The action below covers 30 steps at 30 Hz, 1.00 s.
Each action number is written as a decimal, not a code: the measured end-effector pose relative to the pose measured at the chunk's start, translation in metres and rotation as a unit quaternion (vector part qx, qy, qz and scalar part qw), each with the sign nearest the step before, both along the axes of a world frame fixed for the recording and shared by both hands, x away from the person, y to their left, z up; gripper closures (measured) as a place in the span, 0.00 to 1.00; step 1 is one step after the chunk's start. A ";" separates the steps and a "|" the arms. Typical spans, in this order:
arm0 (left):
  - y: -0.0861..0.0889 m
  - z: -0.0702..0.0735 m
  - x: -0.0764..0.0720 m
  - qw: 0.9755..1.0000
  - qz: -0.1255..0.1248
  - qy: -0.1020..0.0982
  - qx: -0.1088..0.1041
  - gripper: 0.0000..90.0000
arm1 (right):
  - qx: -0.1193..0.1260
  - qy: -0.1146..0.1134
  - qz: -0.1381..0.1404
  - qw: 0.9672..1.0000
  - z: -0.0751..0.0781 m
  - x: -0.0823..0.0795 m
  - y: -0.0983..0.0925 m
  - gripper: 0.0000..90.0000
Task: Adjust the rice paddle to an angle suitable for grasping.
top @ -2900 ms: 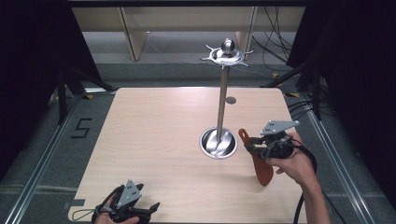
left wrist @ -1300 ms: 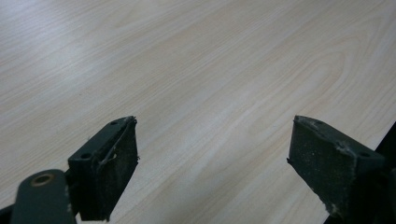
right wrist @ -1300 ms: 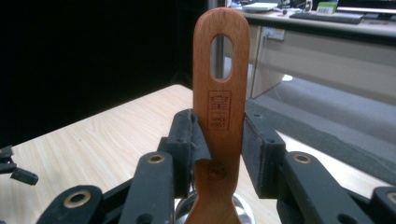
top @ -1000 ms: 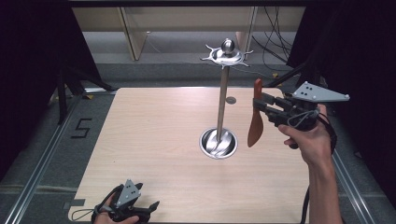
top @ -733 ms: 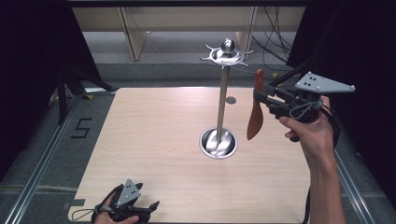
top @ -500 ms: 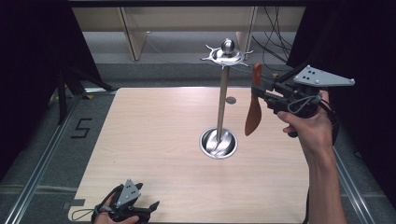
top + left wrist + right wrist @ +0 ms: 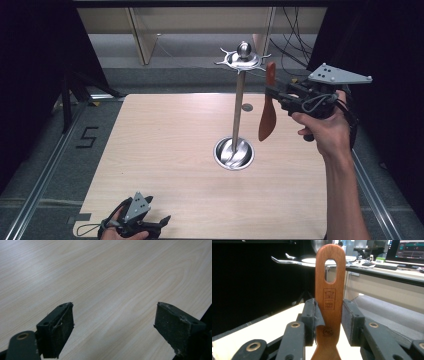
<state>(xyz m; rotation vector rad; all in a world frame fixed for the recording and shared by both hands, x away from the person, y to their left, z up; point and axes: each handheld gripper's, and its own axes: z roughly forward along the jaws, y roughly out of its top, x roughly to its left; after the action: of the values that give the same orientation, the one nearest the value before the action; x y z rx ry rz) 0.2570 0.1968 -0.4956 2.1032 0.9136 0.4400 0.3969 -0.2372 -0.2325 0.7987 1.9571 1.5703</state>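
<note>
- High view: the right gripper [image 7: 274, 92] holds a wooden spatula [image 7: 267, 116] upright in the air, blade hanging down, just right of the metal stand [image 7: 238, 112]. The handle top sits close beside the stand's hooked crown [image 7: 242, 57]. The left gripper [image 7: 137, 222] rests at the near edge of the bench [image 7: 165, 145].
- Left gripper view: its fingers [image 7: 58, 331] stand wide apart over bare bench wood, with nothing between them.
- Right gripper view: the fingers [image 7: 310, 320] are clamped on the spatula's handle [image 7: 330, 292], below its slotted hole; the stand's hooks lie behind.
</note>
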 end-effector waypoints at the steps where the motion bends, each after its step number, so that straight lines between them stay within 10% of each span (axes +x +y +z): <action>1: 0.000 0.000 0.000 1.000 0.001 0.001 0.000 0.17 | 0.002 0.003 -0.001 1.000 0.000 0.000 0.001 0.75; 30: -0.001 -0.002 0.001 1.000 -0.004 -0.004 -0.008 0.17 | 0.002 0.013 0.003 1.000 -0.008 0.008 0.012 0.74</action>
<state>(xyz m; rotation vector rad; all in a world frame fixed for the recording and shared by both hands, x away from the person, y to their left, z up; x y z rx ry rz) 0.2576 0.1956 -0.4974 2.0891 0.9006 0.4351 0.4047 -0.2249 -0.2403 0.8201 1.9776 1.5744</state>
